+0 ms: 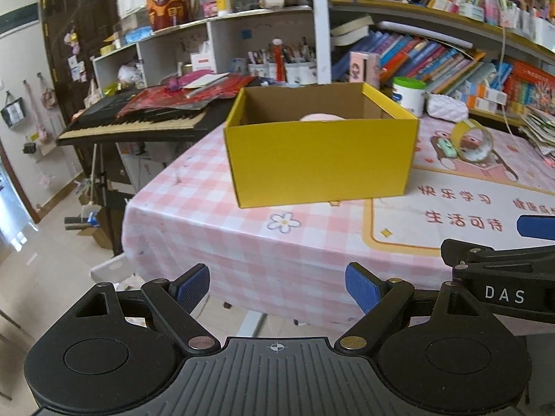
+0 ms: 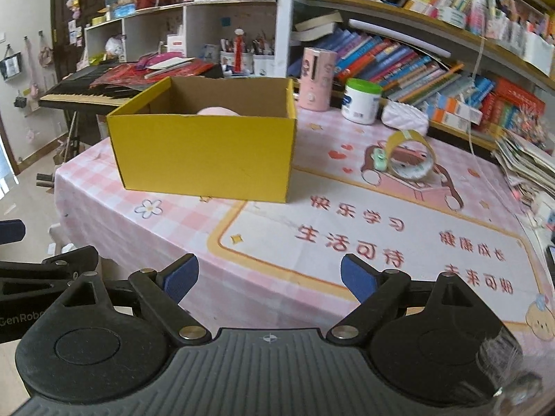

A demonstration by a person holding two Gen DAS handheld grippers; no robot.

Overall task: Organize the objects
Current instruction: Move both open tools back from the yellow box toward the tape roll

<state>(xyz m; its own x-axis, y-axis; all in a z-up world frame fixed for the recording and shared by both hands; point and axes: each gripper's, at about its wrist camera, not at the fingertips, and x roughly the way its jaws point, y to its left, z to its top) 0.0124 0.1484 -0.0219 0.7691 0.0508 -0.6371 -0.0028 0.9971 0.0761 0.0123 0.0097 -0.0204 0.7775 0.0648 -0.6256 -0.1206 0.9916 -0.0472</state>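
**Cardboard box on checked cloth, both grippers empty**

Box [image 1: 321,159]: yellow corrugated cardboard, rectangular, open-topped, plain brown inside. Sits flat on the table [image 1: 242,242], toward its left end. A pale pink rounded object [image 1: 321,117] lies inside; only its top shows above the near wall, so its shape cannot be made out.

Tablecloth: smooth, pink-and-white check with printed flowers, a cartoon panel and red Chinese characters.

Tape roll [image 2: 411,157]: yellowish ring with glossy clear tape, standing on edge to the right of the box, well apart from it. A small mint-green clip-like item [image 2: 380,157] rests against its left side.

Left gripper [image 1: 277,289]: black linkage arms, ribbed base, blue textured pads [image 1: 189,289] spread wide, nothing between them. Held off the near table edge, facing the box.

Right gripper [image 2: 269,279]: same build, blue pads [image 2: 357,282] likewise parted and empty, poised over the near part of the cloth.

View differences: right wrist camera shows a pink cylindrical appliance [image 2: 317,79] with a front dial, upright behind the box's right corner, plus the full white tub with green lid [image 2: 360,100] and a white quilted pouch [image 2: 406,121]. Left wrist camera has the appliance mostly hidden, but shows more of the black keyboard [image 1: 138,121] left of the table and the floor below. Each camera catches the other gripper at its frame edge.
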